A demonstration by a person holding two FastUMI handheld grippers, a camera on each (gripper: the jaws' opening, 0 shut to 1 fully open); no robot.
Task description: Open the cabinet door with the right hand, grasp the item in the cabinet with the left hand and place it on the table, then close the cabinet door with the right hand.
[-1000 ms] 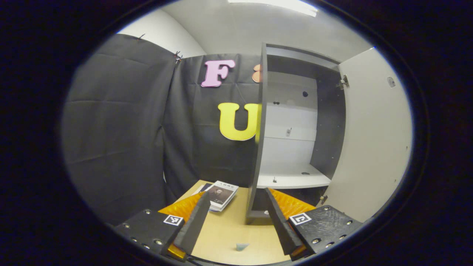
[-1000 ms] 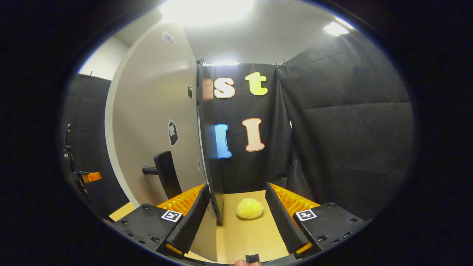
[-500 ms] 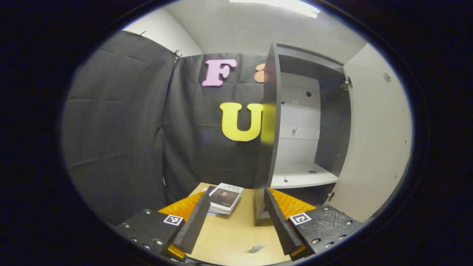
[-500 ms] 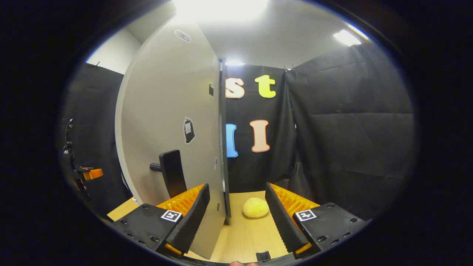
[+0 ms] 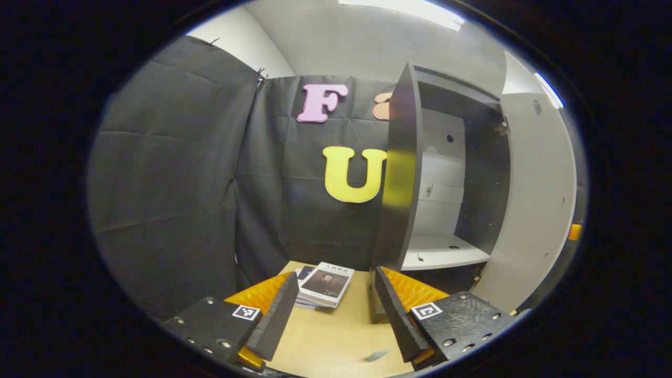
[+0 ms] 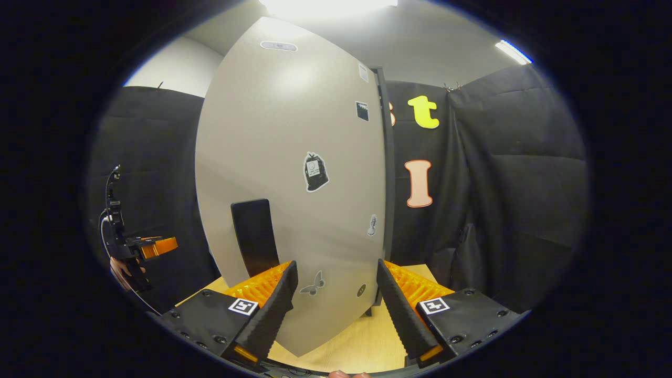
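The cabinet (image 5: 399,173) stands on the wooden table (image 5: 325,336), its dark side panel toward me and a white shelf (image 5: 441,254) bare inside. Its pale door (image 5: 535,199) stands partly open at the right. My left gripper (image 5: 333,315) is open over the table with nothing between its fingers. In the right gripper view the door's front face (image 6: 294,157), with stickers and a black handle (image 6: 254,236), stands close ahead. My right gripper (image 6: 336,310) is open, the door's lower part showing between its fingers. I cannot tell whether it touches the door.
A stack of books (image 5: 328,283) lies on the table left of the cabinet. A small grey scrap (image 5: 378,355) lies near the front edge. Far left in the right gripper view, a hand (image 6: 123,268) holds the left gripper (image 6: 152,247). Black cloth walls surround the table.
The door has swung toward shut, so the right gripper view now faces its front. The yellow item on the table is now hidden behind it. The cabinet has shifted right in the left gripper view.
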